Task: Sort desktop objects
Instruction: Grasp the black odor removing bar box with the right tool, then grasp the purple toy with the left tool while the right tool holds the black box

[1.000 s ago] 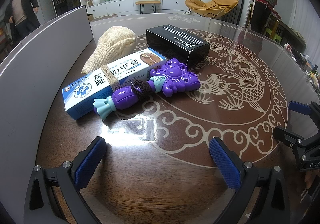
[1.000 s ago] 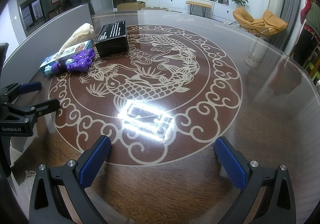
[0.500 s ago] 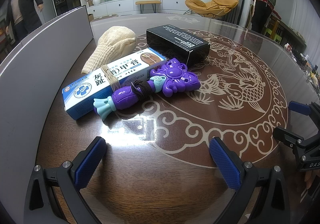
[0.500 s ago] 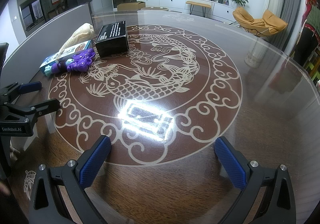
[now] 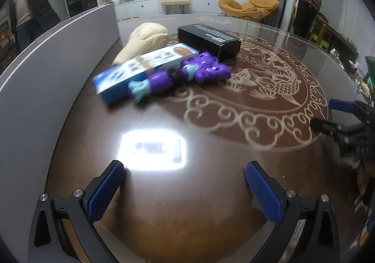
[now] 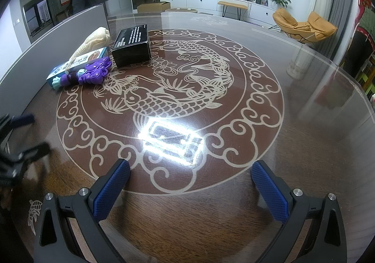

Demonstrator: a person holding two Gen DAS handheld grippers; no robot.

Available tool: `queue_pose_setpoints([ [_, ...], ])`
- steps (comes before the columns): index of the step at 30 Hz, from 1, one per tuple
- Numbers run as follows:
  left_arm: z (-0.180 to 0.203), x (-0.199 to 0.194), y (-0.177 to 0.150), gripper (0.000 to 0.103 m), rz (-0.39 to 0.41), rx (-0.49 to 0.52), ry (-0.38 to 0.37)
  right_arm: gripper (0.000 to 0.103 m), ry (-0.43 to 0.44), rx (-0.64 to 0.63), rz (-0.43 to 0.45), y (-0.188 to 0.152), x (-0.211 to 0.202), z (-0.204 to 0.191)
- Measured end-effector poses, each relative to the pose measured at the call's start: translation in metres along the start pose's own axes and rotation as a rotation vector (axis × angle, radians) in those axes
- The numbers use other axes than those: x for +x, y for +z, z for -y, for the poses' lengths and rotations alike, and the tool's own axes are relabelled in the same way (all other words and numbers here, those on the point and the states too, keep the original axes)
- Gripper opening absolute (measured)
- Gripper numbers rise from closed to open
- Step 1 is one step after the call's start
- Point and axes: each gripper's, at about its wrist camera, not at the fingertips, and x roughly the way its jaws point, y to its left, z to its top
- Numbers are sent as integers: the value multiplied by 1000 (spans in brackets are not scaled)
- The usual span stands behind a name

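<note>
A purple toy (image 5: 187, 73) (image 6: 89, 73) lies against a blue and white carton (image 5: 140, 70) (image 6: 75, 64) with a cord across it. Behind them sit a cream knitted pouch (image 5: 145, 40) (image 6: 93, 40) and a black box (image 5: 208, 40) (image 6: 131, 44). My left gripper (image 5: 182, 183) (image 6: 21, 134) hangs open well short of the toy, nothing between its blue pads. My right gripper (image 6: 189, 183) (image 5: 332, 112) is open over the table's near side, far right of the objects.
The round dark table (image 6: 304, 145) has a glass top with a fish pattern and a bright lamp glare. A grey panel (image 5: 46, 70) (image 6: 70, 26) runs along the left edge beside the objects. One person stands behind the panel, another at the far right.
My left gripper has pulled back and lifted, so the objects look farther away and blurred. My right gripper has barely shifted. The person behind the panel has moved an arm.
</note>
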Motion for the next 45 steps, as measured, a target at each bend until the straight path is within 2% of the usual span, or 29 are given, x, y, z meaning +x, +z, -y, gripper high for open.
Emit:
queue_pose_setpoints([
  [4, 1, 7, 1, 103, 3, -22, 18, 103, 34, -18, -1, 12, 8, -5],
  [6, 0, 8, 2, 103, 5, -27, 22, 103, 39, -56, 32, 45, 11, -15],
  [9, 1, 10, -1, 103, 6, -28, 22, 103, 115, -58, 114, 104, 23, -35],
  [12, 2, 9, -2, 103, 6, -27, 22, 103, 145, -51, 62, 159, 64, -62],
  [14, 0, 9, -3, 103, 6, -28, 21, 102, 150, -53, 12, 179, 89, -77],
  [16, 0, 8, -2, 103, 6, -28, 22, 84, 84, -64, -45, 188, 112, -87],
  [17, 0, 8, -2, 103, 6, -28, 21, 60, 85, -62, -77, 189, 121, -90],
  [18, 1, 9, -1, 103, 6, -28, 21, 60, 98, -49, -104, 186, 127, -92],
  [19, 0, 9, -2, 103, 6, -29, 21, 60, 73, -62, -89, 182, 124, -95],
  [23, -1, 8, 0, 103, 7, -39, 20, 59, 62, -208, -68, 149, 102, -111],
  [29, -2, 6, -1, 103, 6, -52, 33, 59, 204, -343, -83, 75, 55, -119],
  [32, -6, 4, -2, 103, 8, -81, 30, 59, 149, -318, -51, 55, 42, -97],
  [34, -13, 0, -2, 103, 20, -135, -14, 59, 107, -254, -22, 44, 38, -73],
  [35, -16, -4, -3, 103, 27, -174, -61, 59, 92, -217, -7, 36, 34, -61],
  [37, -24, -14, -4, 103, 58, -258, -215, 59, 85, -182, 12, 28, 28, -51],
  [38, -26, -18, 0, 103, 80, -305, -255, 60, 85, -171, 26, 25, 27, -46],
  [39, -26, -20, 5, 103, 86, -331, -245, 60, 86, -163, 44, 22, 24, -43],
  [42, -16, -16, 33, 103, 89, -366, -151, 60, 91, -138, 53, 16, 24, -37],
  [44, -8, 2, 49, 103, 42, -364, -54, 60, 95, -122, 50, 19, 28, -36],
  [45, -3, 18, 56, 103, -11, -355, 20, 60, 94, -124, 51, 14, 20, -36],
])
